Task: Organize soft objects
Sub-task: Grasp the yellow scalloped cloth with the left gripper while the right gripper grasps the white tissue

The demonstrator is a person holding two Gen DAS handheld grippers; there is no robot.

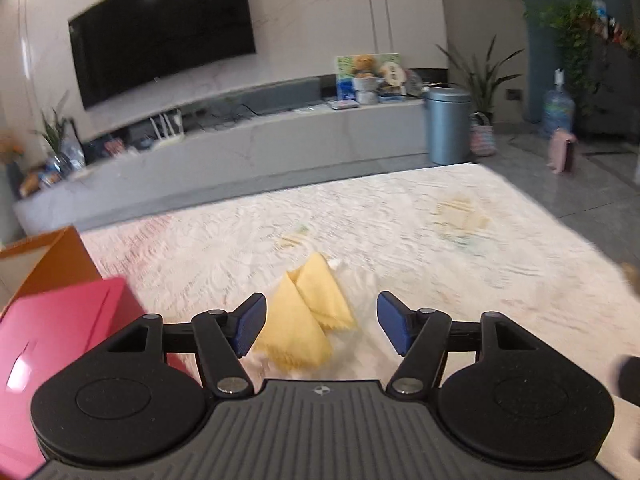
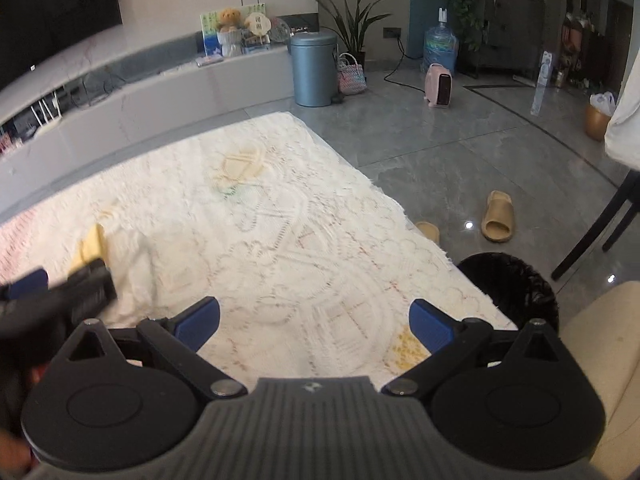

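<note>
A folded yellow cloth with pinked edges (image 1: 306, 314) lies on a cream lace-patterned tablecloth (image 1: 400, 240), its two triangular flaps overlapping. The left gripper (image 1: 320, 326), black with blue pads, hangs just above it with its fingers spread wide; the cloth sits between and slightly beyond the pads, nearer the left one, and neither pad presses on it.

To the left of that gripper stands a glossy pink box (image 1: 52, 344) with an orange cardboard box (image 1: 48, 256) behind it. What either holds cannot be told from this angle.

The right gripper (image 2: 314, 326), of the same make, also stands with its fingers wide apart and nothing between them, only bare tablecloth below. In its view the yellow cloth shows as a blurred strip at far left, partly behind the dark body of the left gripper.

Off the right edge of the table a round bin lined with a black bag (image 2: 516, 284) stands on the grey tiled floor (image 2: 460, 152); its inside looks dark and its contents are not clear. Farther back a blue-grey cylindrical lidded bin (image 2: 313, 70) stands closed beside a small woven pastel basket (image 2: 351, 74). A gold-coloured round pot (image 2: 598, 118) at far right holds a white plastic bag. Two tan slippers (image 2: 497, 216) lie on the floor near the table corner.
</note>
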